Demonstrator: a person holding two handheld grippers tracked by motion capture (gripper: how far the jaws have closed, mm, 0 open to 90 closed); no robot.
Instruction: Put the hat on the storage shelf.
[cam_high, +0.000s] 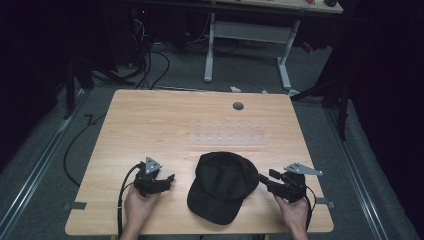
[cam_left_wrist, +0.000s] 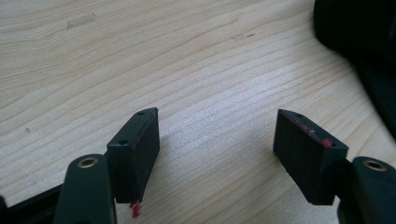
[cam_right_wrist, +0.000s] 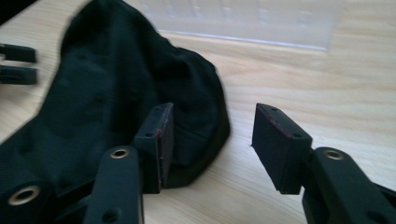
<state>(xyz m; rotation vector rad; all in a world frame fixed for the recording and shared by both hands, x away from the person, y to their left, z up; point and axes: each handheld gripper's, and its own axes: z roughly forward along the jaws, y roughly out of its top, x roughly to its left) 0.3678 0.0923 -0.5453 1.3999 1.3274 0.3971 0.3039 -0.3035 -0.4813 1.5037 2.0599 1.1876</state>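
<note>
The black baseball cap lies at the bench's 6 o'clock edge, between both grippers. The right gripper has wide fingers straddling the cap's rim, gripping nothing; the left gripper waits wide over bare wood. Best seat the rim deep between the pads before closing.

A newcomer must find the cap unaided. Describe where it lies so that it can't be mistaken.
Start at the wooden table and go to its near edge, between the left gripper and the right gripper. There lies the black cap, brim toward the person. It is the one soft dark thing; the clear plastic tray behind it is see-through and flat.
</note>
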